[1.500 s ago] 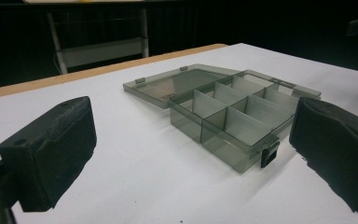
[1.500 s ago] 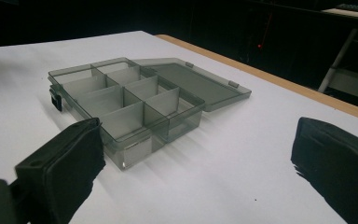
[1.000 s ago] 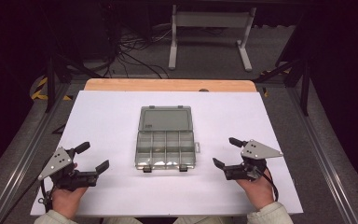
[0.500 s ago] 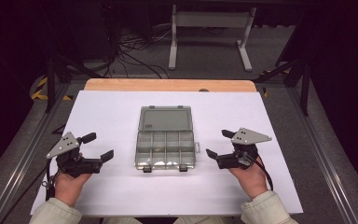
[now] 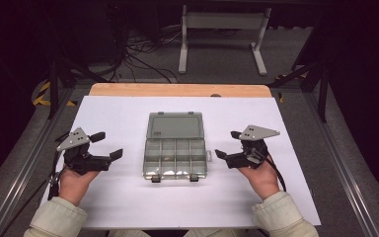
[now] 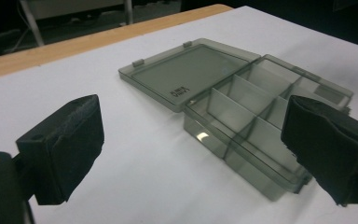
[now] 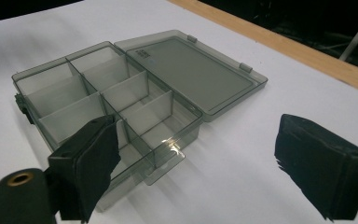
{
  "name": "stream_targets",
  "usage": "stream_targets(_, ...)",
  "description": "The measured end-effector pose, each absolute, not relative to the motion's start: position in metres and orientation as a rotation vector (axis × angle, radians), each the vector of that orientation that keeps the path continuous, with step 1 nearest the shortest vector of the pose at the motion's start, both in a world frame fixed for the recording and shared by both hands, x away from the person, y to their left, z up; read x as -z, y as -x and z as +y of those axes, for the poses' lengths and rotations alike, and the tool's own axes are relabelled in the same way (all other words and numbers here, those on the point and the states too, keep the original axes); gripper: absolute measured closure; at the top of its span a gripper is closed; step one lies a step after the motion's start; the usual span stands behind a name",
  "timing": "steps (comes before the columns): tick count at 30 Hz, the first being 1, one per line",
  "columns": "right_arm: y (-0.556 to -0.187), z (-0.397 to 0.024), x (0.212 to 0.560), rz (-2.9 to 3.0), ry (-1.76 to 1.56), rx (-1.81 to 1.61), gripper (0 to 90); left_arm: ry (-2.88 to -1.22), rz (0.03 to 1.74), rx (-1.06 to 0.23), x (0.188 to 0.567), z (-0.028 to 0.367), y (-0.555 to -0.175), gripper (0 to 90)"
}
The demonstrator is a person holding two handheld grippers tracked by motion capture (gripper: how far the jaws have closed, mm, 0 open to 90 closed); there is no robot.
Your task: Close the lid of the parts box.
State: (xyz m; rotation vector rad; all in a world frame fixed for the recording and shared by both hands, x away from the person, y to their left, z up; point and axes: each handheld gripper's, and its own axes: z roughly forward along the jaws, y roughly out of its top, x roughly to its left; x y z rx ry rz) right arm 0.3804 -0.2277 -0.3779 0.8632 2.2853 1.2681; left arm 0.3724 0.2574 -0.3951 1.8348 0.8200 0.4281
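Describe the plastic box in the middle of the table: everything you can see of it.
The box is smoky grey see-through plastic, lying open on the white table top between the two grippers, touched by neither. Its lid is folded flat back on the table, away from the person, joined by hinges along the far edge of the tray. Thin dividers split the tray into eight compartments in two rows of four, all empty. Two dark latches sit on the near edge, and a small tab sticks out of its right side.

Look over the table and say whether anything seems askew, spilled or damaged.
Nothing stands out. The clear organizer box sits square on the white table, its lid folded flat open behind it and its compartments empty. The left tool and right tool flank it, both open, touching nothing.
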Motion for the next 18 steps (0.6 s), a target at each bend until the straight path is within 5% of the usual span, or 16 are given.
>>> stream_targets(18, -0.416, -0.218, 0.374, 2.302, -0.878, -1.232, 17.0, -1.845, 0.845, -0.378, 0.39, 0.256, -0.406, 10.2)
